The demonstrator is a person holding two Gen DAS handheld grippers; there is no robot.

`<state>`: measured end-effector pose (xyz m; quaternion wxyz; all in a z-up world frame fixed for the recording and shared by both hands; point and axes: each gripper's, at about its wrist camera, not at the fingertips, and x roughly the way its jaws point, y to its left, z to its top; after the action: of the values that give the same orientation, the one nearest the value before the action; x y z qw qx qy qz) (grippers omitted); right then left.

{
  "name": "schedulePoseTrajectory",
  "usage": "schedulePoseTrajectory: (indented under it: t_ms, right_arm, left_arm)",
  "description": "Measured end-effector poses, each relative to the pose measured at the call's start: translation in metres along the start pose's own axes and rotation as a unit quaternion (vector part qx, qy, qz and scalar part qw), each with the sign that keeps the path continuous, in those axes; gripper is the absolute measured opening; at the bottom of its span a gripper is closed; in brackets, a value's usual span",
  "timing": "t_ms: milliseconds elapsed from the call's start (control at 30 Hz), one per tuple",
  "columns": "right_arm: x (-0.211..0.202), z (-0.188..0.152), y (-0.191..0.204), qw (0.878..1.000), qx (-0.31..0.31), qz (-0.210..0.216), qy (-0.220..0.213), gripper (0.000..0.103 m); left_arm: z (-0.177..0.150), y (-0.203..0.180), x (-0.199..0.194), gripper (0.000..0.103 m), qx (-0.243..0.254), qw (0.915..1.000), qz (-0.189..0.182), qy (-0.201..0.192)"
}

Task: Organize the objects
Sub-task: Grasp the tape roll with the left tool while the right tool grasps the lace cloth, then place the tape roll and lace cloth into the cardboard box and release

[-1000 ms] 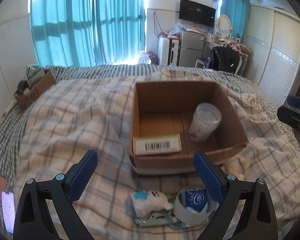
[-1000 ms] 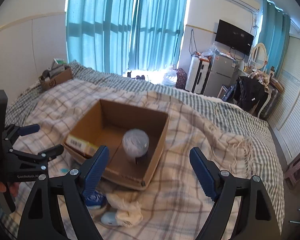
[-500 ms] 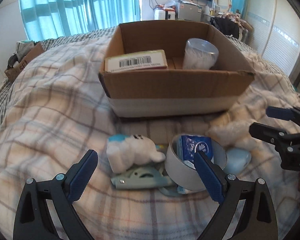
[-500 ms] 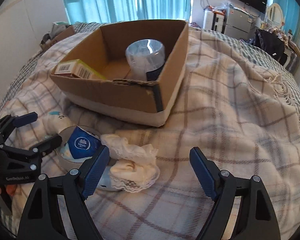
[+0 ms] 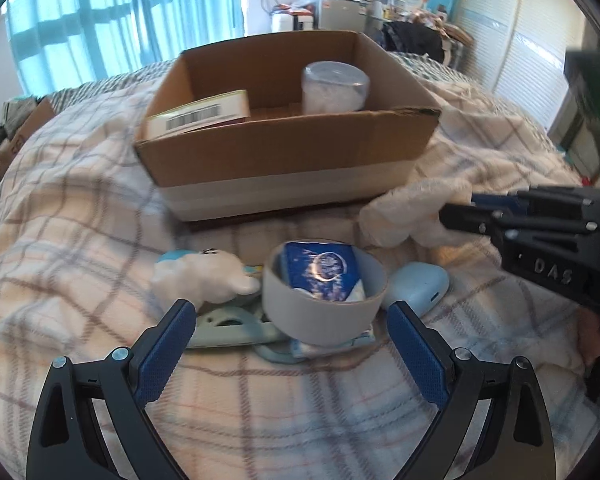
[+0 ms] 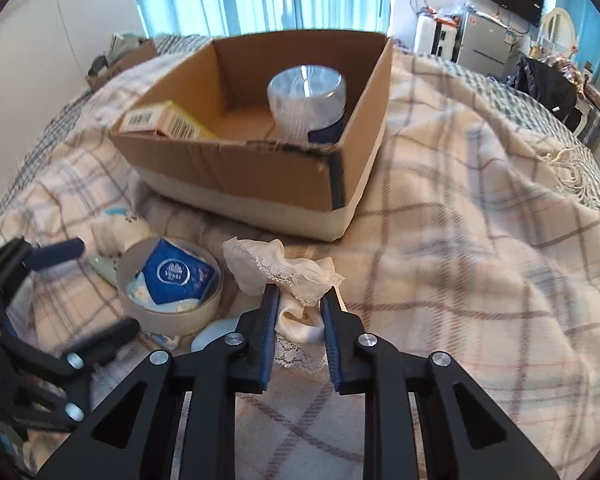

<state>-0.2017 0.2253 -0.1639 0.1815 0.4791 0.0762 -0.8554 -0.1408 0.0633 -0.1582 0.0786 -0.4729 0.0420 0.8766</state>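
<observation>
A cardboard box (image 5: 292, 160) sits on the plaid blanket with a barcode carton (image 5: 198, 114) and a clear plastic tub (image 5: 334, 88) inside. In front of it lie a white lace cloth (image 6: 284, 276), a tape roll (image 5: 324, 308) with a blue tissue pack (image 5: 322, 270) inside, a white plush toy (image 5: 204, 276), a pale blue case (image 5: 418, 286) and a light green tool (image 5: 228, 326). My right gripper (image 6: 299, 312) is shut on the lace cloth. My left gripper (image 5: 290, 336) is open, its fingers either side of the tape roll.
A small brown box (image 6: 120, 58) of clutter sits at the bed's far left. A fridge, TV and wardrobe stand beyond the bed. The blanket's fringe (image 6: 560, 156) lies to the right.
Both grippers dropped low toward the items in front of the box. My right gripper closed on the lace cloth. My left gripper came up to the tape roll.
</observation>
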Motion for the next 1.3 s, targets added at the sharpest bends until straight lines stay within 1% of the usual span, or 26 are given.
schedulePoseTrajectory:
  t_ms: [67, 200, 267, 300, 333, 433, 600, 733, 867, 967, 1100, 1300]
  right_arm:
    - [-0.002, 0.0, -0.002, 1.0, 0.005, -0.001, -0.003, 0.02]
    - [-0.002, 0.002, -0.004, 1.0, 0.01, 0.001, -0.003, 0.02]
    - [0.0, 0.002, -0.004, 1.0, 0.01, 0.003, -0.002, 0.02]
    - [0.002, 0.003, -0.004, 1.0, 0.011, 0.004, -0.001, 0.02]
    - [0.003, 0.003, -0.004, 1.0, 0.012, 0.005, -0.001, 0.02]
    - [0.005, 0.003, -0.005, 1.0, 0.016, 0.008, 0.0, 0.02]
    - [0.004, 0.002, -0.003, 1.0, 0.012, 0.004, -0.002, 0.02]
    - [-0.004, 0.004, 0.0, 1.0, 0.003, -0.001, -0.019, 0.02]
    - [-0.016, 0.009, 0.005, 0.999, -0.007, -0.02, -0.034, 0.02]
    - [-0.034, 0.015, 0.009, 0.998, -0.013, -0.034, -0.055, 0.02]
    - [-0.061, 0.026, 0.013, 0.995, -0.013, -0.042, -0.084, 0.02]
    - [-0.104, 0.047, 0.034, 0.99, -0.033, -0.059, -0.124, 0.02]
  left_arm:
    - [0.002, -0.003, 0.006, 0.099, 0.001, 0.9999, 0.008, 0.01]
    - [0.008, -0.011, 0.019, 0.098, 0.015, 0.9997, -0.003, 0.019]
    - [0.011, -0.017, 0.027, 0.094, 0.026, 0.9993, -0.008, 0.025]
    - [0.013, -0.019, 0.03, 0.084, 0.029, 0.9992, -0.008, 0.026]
    - [0.014, -0.02, 0.035, 0.081, 0.031, 0.9991, -0.009, 0.028]
    - [0.016, -0.022, 0.039, 0.08, 0.037, 0.999, -0.008, 0.025]
    - [0.015, -0.016, 0.031, 0.08, 0.027, 0.9994, -0.014, 0.02]
    - [0.018, -0.011, 0.009, 0.08, 0.018, 0.9997, -0.016, -0.005]
    - [0.028, -0.007, -0.015, 0.08, 0.015, 0.999, -0.016, -0.038]
    - [0.036, -0.001, -0.034, 0.08, 0.013, 0.9978, -0.015, -0.063]
    - [0.045, 0.006, -0.052, 0.08, 0.006, 0.9961, -0.018, -0.086]
    - [0.067, 0.024, -0.081, 0.08, -0.003, 0.992, -0.022, -0.124]
